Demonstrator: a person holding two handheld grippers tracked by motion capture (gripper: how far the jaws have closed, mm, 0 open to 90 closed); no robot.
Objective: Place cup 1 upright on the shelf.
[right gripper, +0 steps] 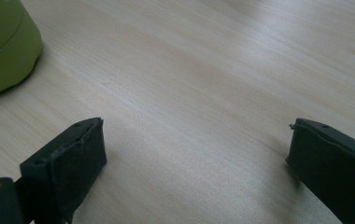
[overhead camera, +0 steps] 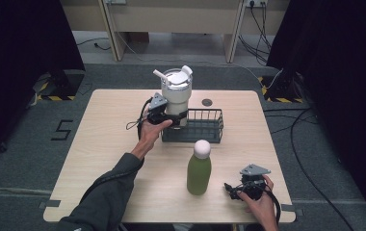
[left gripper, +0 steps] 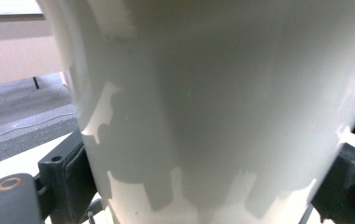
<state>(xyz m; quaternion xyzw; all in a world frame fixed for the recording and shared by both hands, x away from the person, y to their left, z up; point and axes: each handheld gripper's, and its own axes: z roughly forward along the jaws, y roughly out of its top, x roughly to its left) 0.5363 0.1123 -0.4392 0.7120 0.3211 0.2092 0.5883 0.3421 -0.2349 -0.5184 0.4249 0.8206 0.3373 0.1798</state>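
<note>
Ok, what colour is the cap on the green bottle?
White, or faintly pinkish. The cap tops the green bottle, best seen in the high view.

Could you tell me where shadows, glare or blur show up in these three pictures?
Left gripper view: the tumbler is soft and carries jagged grey shadows. Right gripper view: the table has a pale sheen, and the bottle is blurred. High view: evenly lit, dark curtains at both sides.

High view: even overhead light, table (overhead camera: 104,144) bright, far corners of the room black, soft short shadows; slightly soft overall. Left gripper view: white tumbler (left gripper: 213,93) too close, out of focus, hard-edged jaw shadows low on it (glare patches at its top and left edge). Right gripper view: sharp wood grain, jaws blurred.
</note>
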